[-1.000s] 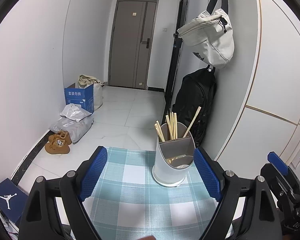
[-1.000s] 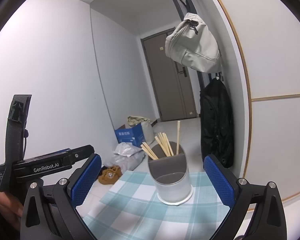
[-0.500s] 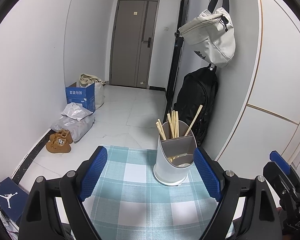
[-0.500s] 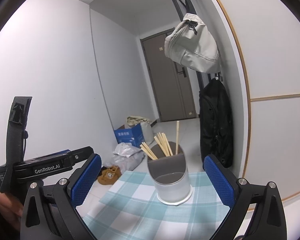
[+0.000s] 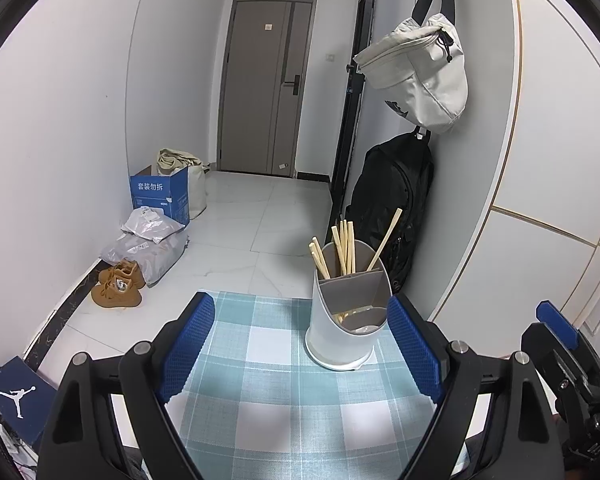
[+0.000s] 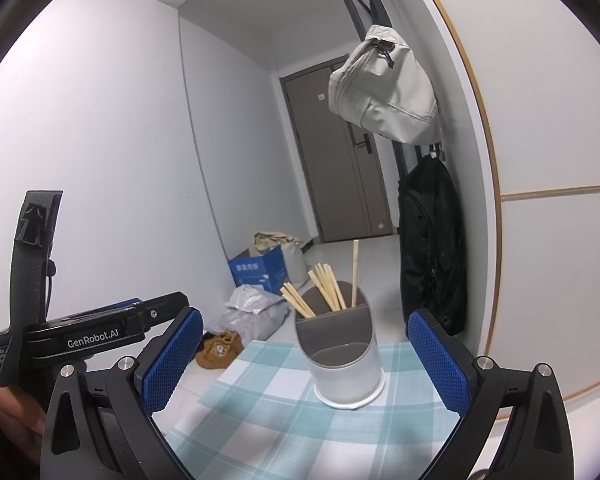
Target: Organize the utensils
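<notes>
Utensil holder (image 5: 346, 312): white cylinder with grey divided insert, upright on the bench's teal-and-white checked cloth (image 5: 284, 400), toward its far right part.

Chopsticks (image 5: 342, 246): pale wooden sticks standing in the holder's taller rear compartments, most bunched at the left, one leaning alone at the right. Front compartment contents unclear; something pale shows low inside.

Left gripper (image 5: 300, 346): jaws spread wide, blue pads apart, nothing between them, poised above the cloth just short of the holder.

Right gripper (image 6: 306, 360): jaws likewise wide apart and empty, the holder seen between the pads but beyond them, untouched.

Surroundings: grey door (image 5: 266, 84) at the hallway's end; beige bag (image 5: 420, 72) hung on the right wall above a black backpack (image 5: 396, 200); blue carton (image 5: 160, 196), plastic-wrapped parcels (image 5: 148, 240) and tan shoes (image 5: 118, 286) on the floor at left.
</notes>
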{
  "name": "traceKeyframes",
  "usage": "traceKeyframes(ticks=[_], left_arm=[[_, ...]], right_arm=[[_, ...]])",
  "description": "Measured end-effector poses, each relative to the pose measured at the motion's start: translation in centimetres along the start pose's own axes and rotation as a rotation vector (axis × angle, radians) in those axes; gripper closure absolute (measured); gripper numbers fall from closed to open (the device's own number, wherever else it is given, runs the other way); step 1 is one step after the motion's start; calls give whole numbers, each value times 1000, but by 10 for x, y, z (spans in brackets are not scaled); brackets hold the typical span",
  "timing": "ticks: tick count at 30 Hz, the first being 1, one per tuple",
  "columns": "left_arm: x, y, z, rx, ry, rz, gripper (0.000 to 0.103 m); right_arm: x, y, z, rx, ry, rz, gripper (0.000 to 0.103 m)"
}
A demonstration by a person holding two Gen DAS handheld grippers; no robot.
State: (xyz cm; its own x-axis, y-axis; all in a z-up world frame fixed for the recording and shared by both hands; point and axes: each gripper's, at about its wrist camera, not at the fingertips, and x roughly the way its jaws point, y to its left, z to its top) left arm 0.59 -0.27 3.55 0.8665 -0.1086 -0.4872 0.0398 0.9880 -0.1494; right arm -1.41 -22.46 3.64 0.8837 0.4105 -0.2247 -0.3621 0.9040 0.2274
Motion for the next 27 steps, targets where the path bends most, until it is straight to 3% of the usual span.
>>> traceKeyframes(ticks=[27], left_arm=[[-2, -2, 2, 5, -5, 2, 18]], right_arm=[[1, -1, -1, 6, 7, -3, 0]])
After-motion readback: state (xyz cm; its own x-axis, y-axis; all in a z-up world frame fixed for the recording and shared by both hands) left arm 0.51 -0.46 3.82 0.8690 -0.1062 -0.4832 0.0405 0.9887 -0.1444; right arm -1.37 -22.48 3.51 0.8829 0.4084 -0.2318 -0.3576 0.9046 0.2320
